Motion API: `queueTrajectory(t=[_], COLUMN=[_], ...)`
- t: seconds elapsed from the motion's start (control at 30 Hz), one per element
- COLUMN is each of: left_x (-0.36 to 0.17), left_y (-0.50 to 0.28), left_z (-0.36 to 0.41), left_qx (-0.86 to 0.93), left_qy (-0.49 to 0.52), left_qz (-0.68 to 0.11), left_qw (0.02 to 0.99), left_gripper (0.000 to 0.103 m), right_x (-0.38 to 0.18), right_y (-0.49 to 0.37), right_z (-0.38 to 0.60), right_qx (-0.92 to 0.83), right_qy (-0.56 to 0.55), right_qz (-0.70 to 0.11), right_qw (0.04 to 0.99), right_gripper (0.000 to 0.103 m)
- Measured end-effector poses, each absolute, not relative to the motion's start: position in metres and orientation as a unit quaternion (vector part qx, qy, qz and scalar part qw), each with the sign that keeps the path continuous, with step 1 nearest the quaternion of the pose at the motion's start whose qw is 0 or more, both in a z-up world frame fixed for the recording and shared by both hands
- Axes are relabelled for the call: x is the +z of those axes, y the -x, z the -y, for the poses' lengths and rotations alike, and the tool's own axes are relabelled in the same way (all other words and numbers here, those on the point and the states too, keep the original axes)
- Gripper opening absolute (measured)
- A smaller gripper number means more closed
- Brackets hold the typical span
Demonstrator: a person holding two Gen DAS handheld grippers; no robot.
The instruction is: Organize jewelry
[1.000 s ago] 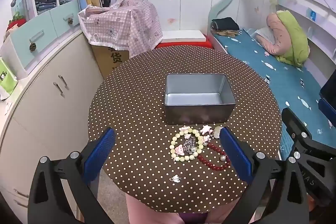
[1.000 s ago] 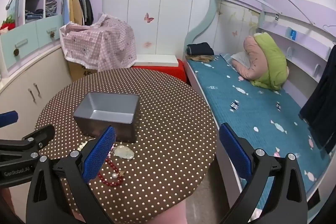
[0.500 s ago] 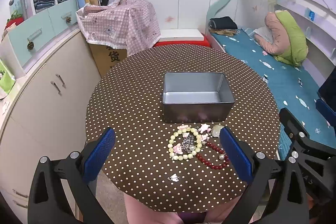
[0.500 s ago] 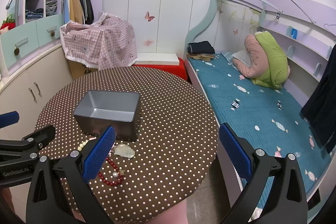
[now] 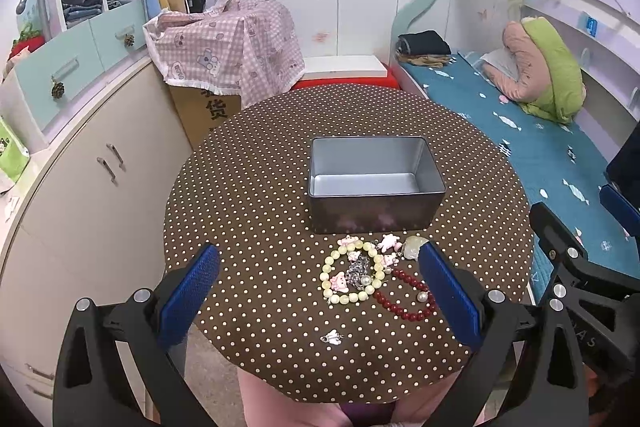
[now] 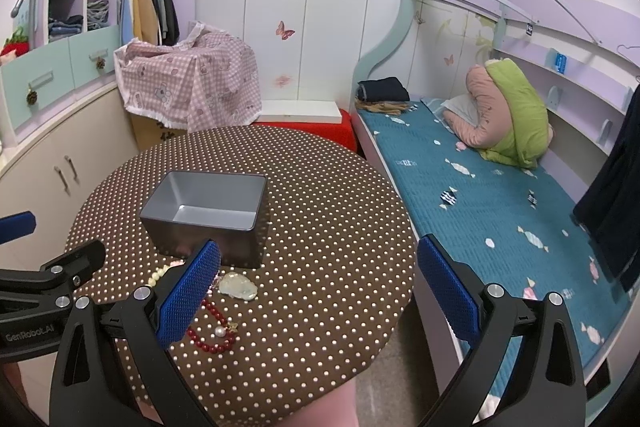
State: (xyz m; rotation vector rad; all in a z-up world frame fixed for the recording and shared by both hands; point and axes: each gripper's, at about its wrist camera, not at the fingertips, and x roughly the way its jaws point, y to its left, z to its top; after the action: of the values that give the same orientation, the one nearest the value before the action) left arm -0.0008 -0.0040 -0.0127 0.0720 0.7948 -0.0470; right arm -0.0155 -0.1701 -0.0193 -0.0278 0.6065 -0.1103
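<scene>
Hovering above the near edge of the round desk (image 5: pixel 248 187), both grippers carry nothing, so by my reading the task has not yet begun: the grey metal tin (image 5: pixel 376 183) stands bare inside, and all the jewelry lies loose on the cloth just in front of it. The left gripper (image 5: pixel 320 291) has its jaws spread wide, roughly framing the pile; the right gripper (image 6: pixel 320 287) is equally wide, off to the right, over the desk's edge.

The pile holds a pale bead bracelet (image 5: pixel 352 273) with pink charms and a silvery chain tangled inside its ring, a red bead bracelet (image 5: pixel 404 297) touching it on the right, a pale stone pendant (image 6: pixel 238 287) near the tin's front corner, and a small silver charm (image 5: pixel 332 337) apart, nearer the person.

Next, I judge, one gripper must drop onto a single piece, close on it and lift it over the tin's rim; the tangle may drag neighbours along.

A brown polka-dot cloth covers the desk. Around it are a bed (image 6: pixel 480 187) with a teal cover, white cabinets (image 5: pixel 92 187), and a box under a pink checked cloth (image 5: pixel 228 47).
</scene>
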Motion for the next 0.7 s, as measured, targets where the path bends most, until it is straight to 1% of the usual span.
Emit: queueTrajectory(t=[0.7], left_x=[-0.0103], left_y=[0.0001], left_z=[0.0018], left_qx=[-0.022], left_qy=[-0.036], left_qz=[-0.39], left_qw=[0.92], left_gripper=[0.096], right_x=[-0.0221], right_y=[0.0162], right_z=[0.169], right_qx=[-0.054], right_qy=[0.015], right_qz=[-0.3], right_qw=[0.952], right_gripper=[0.096])
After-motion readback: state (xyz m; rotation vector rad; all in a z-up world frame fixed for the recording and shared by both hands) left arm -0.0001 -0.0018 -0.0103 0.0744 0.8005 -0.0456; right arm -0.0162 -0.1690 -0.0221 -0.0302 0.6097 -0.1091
